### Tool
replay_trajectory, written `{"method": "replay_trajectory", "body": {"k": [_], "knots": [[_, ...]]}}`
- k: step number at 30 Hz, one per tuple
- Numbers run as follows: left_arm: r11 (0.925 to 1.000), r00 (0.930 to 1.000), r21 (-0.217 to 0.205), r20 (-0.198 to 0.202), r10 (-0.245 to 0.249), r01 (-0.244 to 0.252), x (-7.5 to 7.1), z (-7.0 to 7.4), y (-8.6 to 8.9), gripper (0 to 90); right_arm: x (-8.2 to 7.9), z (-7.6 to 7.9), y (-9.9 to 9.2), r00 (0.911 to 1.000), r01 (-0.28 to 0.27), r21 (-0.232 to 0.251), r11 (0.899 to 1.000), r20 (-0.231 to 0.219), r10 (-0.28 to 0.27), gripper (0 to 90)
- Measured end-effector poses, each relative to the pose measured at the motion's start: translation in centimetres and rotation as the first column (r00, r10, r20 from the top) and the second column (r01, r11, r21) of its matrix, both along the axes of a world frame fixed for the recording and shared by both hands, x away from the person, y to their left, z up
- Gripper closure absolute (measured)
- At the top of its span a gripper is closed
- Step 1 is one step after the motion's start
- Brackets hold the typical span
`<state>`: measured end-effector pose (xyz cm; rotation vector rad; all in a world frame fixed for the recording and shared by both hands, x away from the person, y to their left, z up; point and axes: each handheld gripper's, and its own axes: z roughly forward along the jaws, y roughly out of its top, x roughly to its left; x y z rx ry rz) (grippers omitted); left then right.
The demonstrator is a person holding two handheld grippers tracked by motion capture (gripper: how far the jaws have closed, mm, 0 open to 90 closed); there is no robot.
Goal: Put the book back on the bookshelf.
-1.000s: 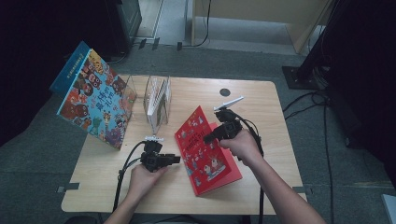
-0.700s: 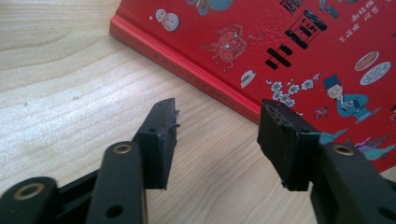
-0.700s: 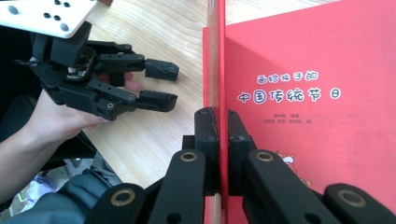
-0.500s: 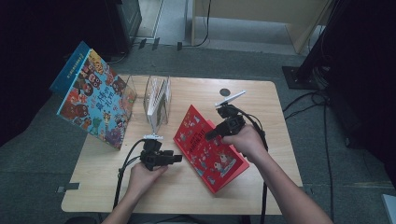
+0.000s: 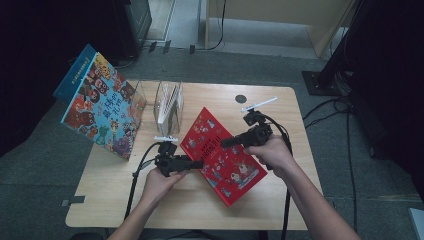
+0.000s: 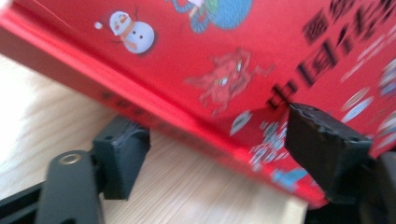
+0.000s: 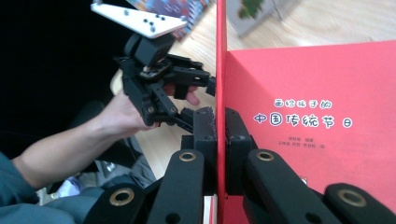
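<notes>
Red picture book held over the table, one hand-held gripper clamped on its cover, the other opened around its edge.

High view: the red picture book [image 5: 220,150] lies slanted at the middle of the wooden table [image 5: 280,210]; the right hand-held gripper [image 5: 225,143] reaches level across it from the right, the left hand-held gripper [image 5: 200,163] meets its left edge. A colourful picture book [image 5: 100,110] leans at the table's left corner beside a clear book rack [image 5: 167,102].
Left gripper view: its jaws have just been opening and stand wide, the book's red spine edge [image 6: 187,126] between them, with a snowman printed on the cover.
Right gripper view: its jaws pinch the raised cover [image 7: 221,70]; the inner page carries a white Chinese title.
</notes>
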<state>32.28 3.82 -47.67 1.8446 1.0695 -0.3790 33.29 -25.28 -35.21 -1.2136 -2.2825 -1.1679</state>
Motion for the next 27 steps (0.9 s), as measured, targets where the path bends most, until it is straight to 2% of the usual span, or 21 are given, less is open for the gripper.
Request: {"method": "replay_trajectory", "body": {"k": [1, 2, 3, 4, 5, 6, 9, 10, 11, 12, 14, 15, 17, 18, 19, 21, 22, 23, 25, 26, 27], "knots": [[0.9997, 1.0, -0.026, 0.002, -0.002, 0.002, 0.1, 0.3, 0.1, 21.7, 0.0, 0.0, 0.0, 1.0, 0.0, 0.0, 1.0, 0.0, 0.0, 88.4], [0.9988, 0.9998, -0.048, 0.017, -0.005, 0.006, 0.1, 0.6, 0.1, 20.3, -0.3, -0.2, -0.4, 0.9997, -0.008, 0.036, 0.999, 0.021, 0.007, 88.5], [0.9941, 0.9971, -0.106, 0.074, -0.015, 0.023, 0.1, 1.6, 0.4, 19.1, -0.9, -1.0, -1.2, 0.9977, -0.034, 0.1, 0.994, 0.062, 0.028, 89.0], [0.9941, 0.9971, -0.106, 0.074, -0.015, 0.023, 0.1, 1.6, 0.4, 18.6, -1.1, -1.5, -1.5, 0.9961, -0.061, 0.141, 0.988, 0.072, 0.052, 89.2], [0.9907, 0.9934, -0.135, 0.115, 0.003, 0.012, -0.1, 2.2, 0.7, 18.6, -1.1, -1.5, -1.5, 0.9961, -0.061, 0.141, 0.988, 0.072, 0.052, 89.2], [0.9845, 0.9853, -0.175, 0.17, 0.016, 0.014, -0.2, 3.5, 1.9, 26.0, -1.7, -2.9, -2.0, 0.9926, -0.097, 0.205, 0.974, 0.091, 0.08, 89.3], [0.9727, 0.977, -0.221, 0.212, -0.023, 0.07, -0.2, 5.1, 3.2, 49.0, -2.0, -4.9, -2.0, 0.9842, -0.162, 0.231, 0.96, 0.109, 0.14, 88.0], [0.9761, 0.9673, -0.188, 0.247, -0.06, 0.108, -0.4, 5.7, 3.3, 55.6, -2.2, -5.5, -1.6, 0.9751, -0.193, 0.193, 0.962, 0.147, 0.166, 82.8], [0.9792, 0.9483, -0.134, 0.299, -0.106, 0.152, -0.7, 6.4, 3.2, 63.6, -2.2, -5.8, -1.1, 0.971, -0.187, 0.107, 0.976, 0.17, 0.168, 75.1], [0.9801, 0.9376, -0.092, 0.319, -0.138, 0.176, -1.0, 6.9, 3.2, 68.1, -1.9, -6.3, -0.6, 0.9664, -0.208, 0.049, 0.977, 0.165, 0.197, 71.1], [0.9763, 0.9124, -0.012, 0.358, -0.198, 0.216, -1.5, 7.9, 3.0, 72.7, -1.6, -6.8, 0.0, 0.9575, -0.24, 0.02, 0.971, 0.17, 0.233, 66.9], [0.9763, 0.9124, -0.012, 0.358, -0.198, 0.216, -1.5, 7.9, 3.0, 72.7, -1.6, -7.0, 0.3, 0.9513, -0.247, 0.003, 0.969, 0.191, 0.242, 66.6], [0.973, 0.8965, 0.055, 0.38, -0.228, 0.224, -1.6, 8.7, 3.2, 73.1, -1.4, -7.0, 0.4, 0.9456, -0.251, 0.006, 0.968, 0.215, 0.244, 65.5], [0.9641, 0.8732, 0.156, 0.412, -0.261, 0.215, -2.0, 9.5, 3.0, 72.9, -1.1, -6.8, 0.4, 0.9368, -0.232, -0.004, 0.973, 0.268, 0.225, 60.9], [0.9571, 0.8661, 0.194, 0.415, -0.279, 0.216, -2.1, 9.9, 3.0, 72.6, -0.9, -6.7, 0.4, 0.9291, -0.217, -0.014, 0.976, 0.304, 0.211, 58.4], [0.9521, 0.8649, 0.212, 0.409, -0.291, 0.22, -2.1, 10.2, 3.0, 72.2, -0.8, -6.6, 0.2, 0.9228, -0.206, -0.004, 0.979, 0.332, 0.195, 57.9], [0.9439, 0.8669, 0.243, 0.393, -0.306, 0.223, -2.0, 10.6, 3.0, 71.5, -0.9, -6.7, 0.4, 0.9135, -0.205, -0.007, 0.979, 0.358, 0.194, 56.9], [0.9225, 0.8611, 0.309, 0.376, -0.342, 0.232, -1.9, 11.3, 2.6, 70.5, -1.1, -6.8, 0.5, 0.9049, -0.198, -0.016, 0.98, 0.381, 0.189, 55.6], [0.9008, 0.8619, 0.36, 0.347, -0.37, 0.242, -1.6, 12.2, 2.1, 68.8, -1.5, -7.0, 0.9, 0.8852, -0.187, -0.02, 0.982, 0.43, 0.177, 53.4], [0.8844, 0.8605, 0.393, 0.327, -0.391, 0.253, -1.4, 12.7, 1.7, 68.2, -1.5, -7.1, 1.0, 0.8798, -0.188, -0.017, 0.982, 0.442, 0.176, 53.3], [0.8844, 0.8605, 0.393, 0.327, -0.391, 0.253, -1.4, 12.7, 1.7, 67.4, -1.6, -7.2, 1.0, 0.8774, -0.19, -0.013, 0.982, 0.446, 0.176, 53.4]]}}
